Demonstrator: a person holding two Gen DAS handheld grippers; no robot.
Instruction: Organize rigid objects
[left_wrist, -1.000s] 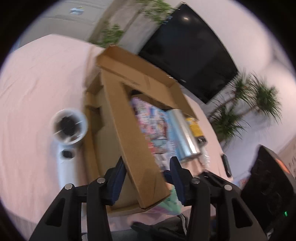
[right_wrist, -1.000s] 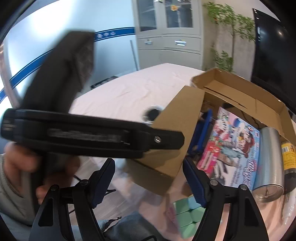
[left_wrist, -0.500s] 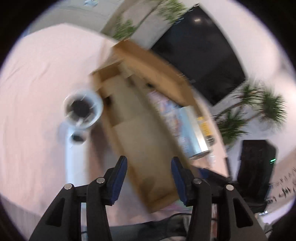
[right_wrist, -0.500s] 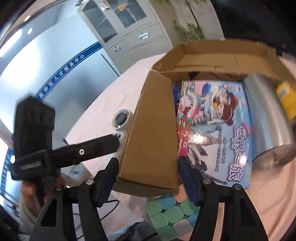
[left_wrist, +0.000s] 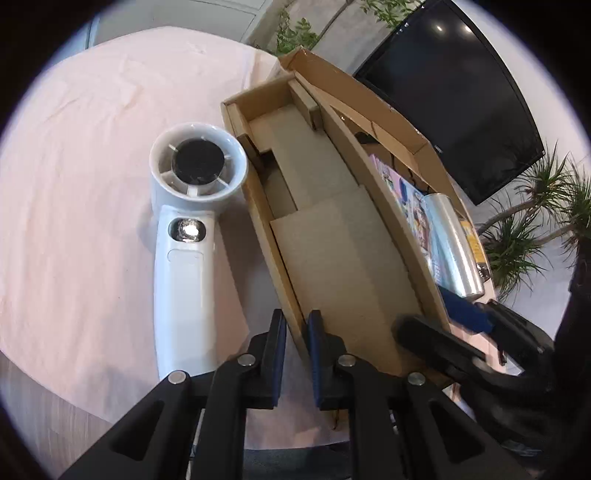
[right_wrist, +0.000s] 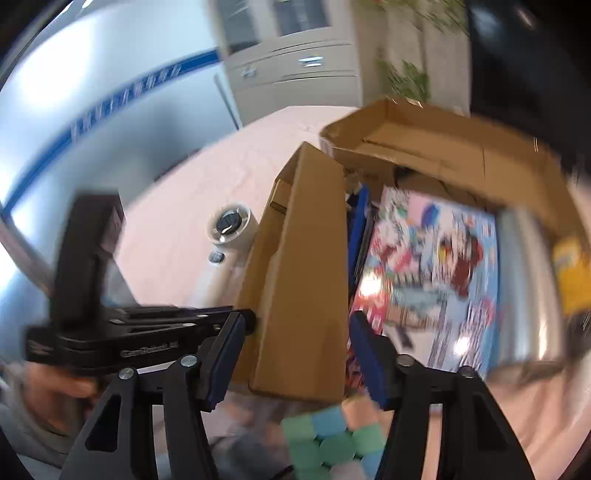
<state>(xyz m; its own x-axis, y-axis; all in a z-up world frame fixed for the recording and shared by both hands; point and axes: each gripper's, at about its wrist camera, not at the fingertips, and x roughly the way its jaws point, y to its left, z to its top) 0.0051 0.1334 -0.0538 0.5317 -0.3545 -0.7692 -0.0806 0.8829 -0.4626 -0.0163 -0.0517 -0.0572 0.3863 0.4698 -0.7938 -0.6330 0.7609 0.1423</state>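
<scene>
An open cardboard box (left_wrist: 332, 236) lies on the pink tablecloth. My left gripper (left_wrist: 295, 332) is shut on the box's near left wall edge. My right gripper (right_wrist: 295, 343) is open, its fingers either side of the box's near flap (right_wrist: 306, 277); it also shows in the left wrist view (left_wrist: 461, 317). Inside the box lie a colourful picture book (right_wrist: 428, 273), a silver cylinder (left_wrist: 452, 240) and a yellow item (right_wrist: 572, 273). A white hair dryer (left_wrist: 188, 221) lies just left of the box.
A green and blue foam cube block (right_wrist: 332, 439) sits at the table's near edge below the flap. A black screen (left_wrist: 454, 92) and potted plants (left_wrist: 532, 229) stand behind the table. Grey cabinets (right_wrist: 291, 62) are at the back.
My left gripper has moved down to the box's left wall and shut on it. The right gripper has come closer around the near flap; its view is blurred by motion.
</scene>
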